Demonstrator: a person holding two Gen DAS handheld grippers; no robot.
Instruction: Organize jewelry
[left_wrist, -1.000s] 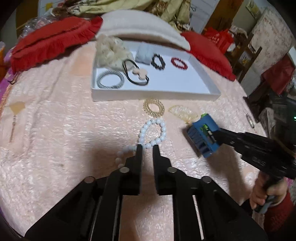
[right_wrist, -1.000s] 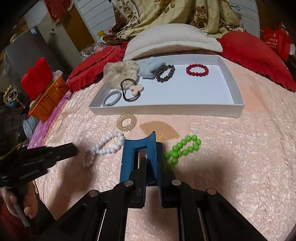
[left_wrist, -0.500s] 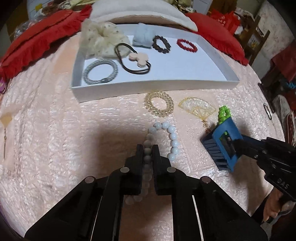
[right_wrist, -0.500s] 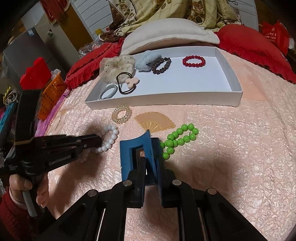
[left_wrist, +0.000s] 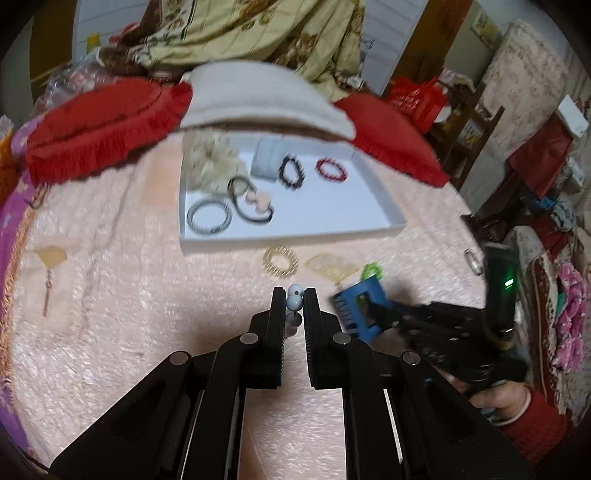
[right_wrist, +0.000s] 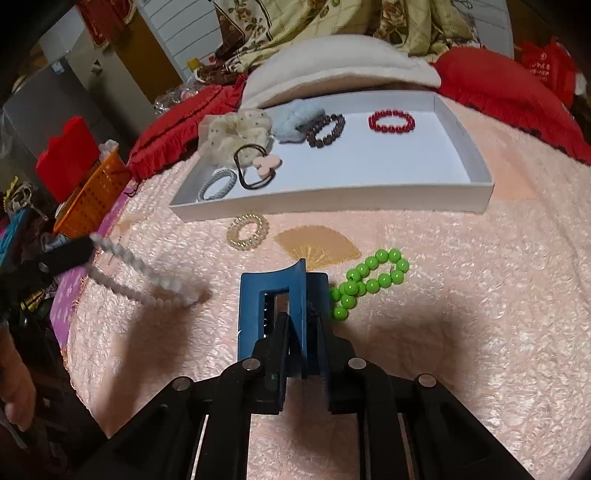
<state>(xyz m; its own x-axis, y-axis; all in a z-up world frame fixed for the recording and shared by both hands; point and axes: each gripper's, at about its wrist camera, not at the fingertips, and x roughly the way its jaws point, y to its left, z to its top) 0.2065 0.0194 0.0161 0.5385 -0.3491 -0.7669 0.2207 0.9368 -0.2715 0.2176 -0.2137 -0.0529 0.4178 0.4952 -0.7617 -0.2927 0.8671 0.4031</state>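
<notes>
My left gripper (left_wrist: 294, 295) is shut on the white bead bracelet (left_wrist: 295, 302) and holds it lifted above the bedspread; in the right wrist view the bracelet (right_wrist: 147, 275) hangs from that gripper (right_wrist: 83, 247) at the left. My right gripper (right_wrist: 297, 321) is shut on a blue hair claw clip (right_wrist: 273, 295), also seen in the left wrist view (left_wrist: 360, 308). The white tray (right_wrist: 332, 195) holds scrunchies, hair ties, a dark bracelet (right_wrist: 325, 130) and a red bracelet (right_wrist: 391, 121).
On the pink bedspread in front of the tray lie a gold spiral hair tie (right_wrist: 247, 230), a gold fan-shaped piece (right_wrist: 317, 247) and a green bead bracelet (right_wrist: 369, 280). Red cushions and a white pillow (right_wrist: 340, 70) lie behind the tray. An orange basket (right_wrist: 92, 192) stands at the left.
My left gripper closed on the white bead bracelet and lifted it off the bedspread. The right gripper stayed shut on the blue clip and shifted slightly.
</notes>
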